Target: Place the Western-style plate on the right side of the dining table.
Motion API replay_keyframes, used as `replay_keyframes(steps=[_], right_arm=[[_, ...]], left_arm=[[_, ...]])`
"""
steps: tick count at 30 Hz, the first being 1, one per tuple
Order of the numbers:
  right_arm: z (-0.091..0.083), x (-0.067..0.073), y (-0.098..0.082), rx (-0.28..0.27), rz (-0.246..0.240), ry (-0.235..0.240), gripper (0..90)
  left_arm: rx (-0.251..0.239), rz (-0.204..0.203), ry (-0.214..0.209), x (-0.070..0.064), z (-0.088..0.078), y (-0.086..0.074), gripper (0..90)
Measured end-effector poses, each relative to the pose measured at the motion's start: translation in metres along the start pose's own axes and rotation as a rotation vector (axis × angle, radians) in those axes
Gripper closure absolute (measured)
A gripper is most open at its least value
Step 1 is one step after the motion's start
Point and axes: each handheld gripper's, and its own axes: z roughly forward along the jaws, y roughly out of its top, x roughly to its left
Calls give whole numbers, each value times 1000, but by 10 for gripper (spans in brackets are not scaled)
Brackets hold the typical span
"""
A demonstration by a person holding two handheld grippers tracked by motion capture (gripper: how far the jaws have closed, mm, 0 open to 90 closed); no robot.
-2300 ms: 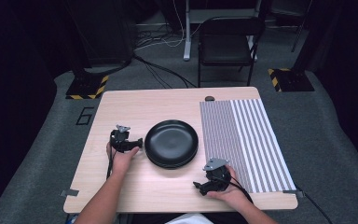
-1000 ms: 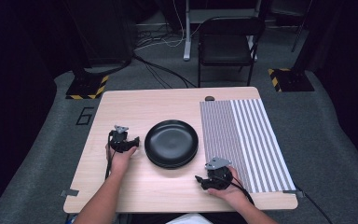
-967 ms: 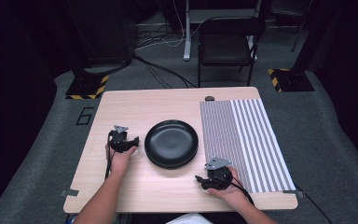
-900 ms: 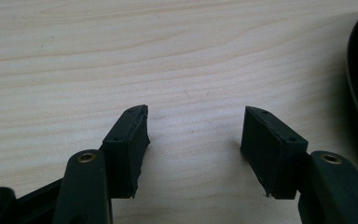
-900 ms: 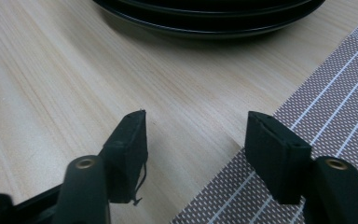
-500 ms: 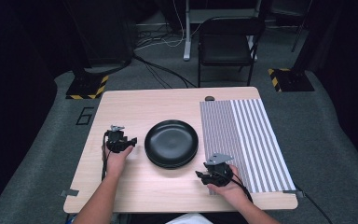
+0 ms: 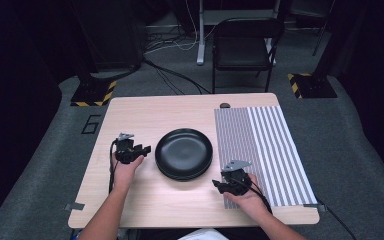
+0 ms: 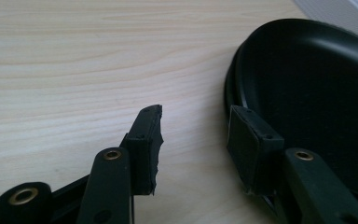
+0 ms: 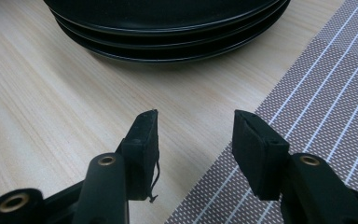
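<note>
A stack of black plates point(image 7: 184, 153) sits near the middle of the wooden counter point(image 7: 145, 112), its right edge just beside the striped grey placemat point(image 7: 270, 145) that covers the counter's right part; the right gripper view shows at least three rims point(image 9: 168, 32) lying one on another. The left gripper point(image 7: 141, 150) is level at the stack's left edge, and its own view shows one jaw against or just beside the top plate's rim point(image 8: 237, 79) and the other over bare wood, the gap half spread and nothing pinched; these jaws have just been closing. The right gripper point(image 7: 220, 186) rests near the stack's lower right, over the placemat's edge, jaws likewise half spread and empty, having just narrowed too. The step in hand looks like the approach to lift the top plate. Next, I judge, the left jaws must straddle that rim, one above and one below, then close on it alone.
</note>
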Motion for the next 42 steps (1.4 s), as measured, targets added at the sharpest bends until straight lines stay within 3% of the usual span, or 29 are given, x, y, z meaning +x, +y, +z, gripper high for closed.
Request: replay_keyframes(steps=[5, 17, 23, 29, 32, 37, 42], right_arm=[[-2, -2, 1, 6, 3, -5, 498], [2, -5, 6, 13, 20, 9, 545], [3, -10, 8, -2, 52, 11, 561], [4, -16, 11, -6, 93, 14, 556], [4, -18, 13, -15, 108, 25, 555], [4, -24, 21, -41, 134, 21, 550], [5, -30, 32, -59, 173, 24, 551]], left_arm=[[38, 1, -33, -4, 1, -1, 584], [47, -48, -136, -7, 0, 2, 681], [59, -57, -148, -12, 1, 3, 715], [83, -83, -186, -13, 2, 3, 749], [86, -81, -176, -14, 3, 3, 767], [86, -111, -178, -12, 4, 2, 806], [96, -106, -178, -10, 7, 2, 803]])
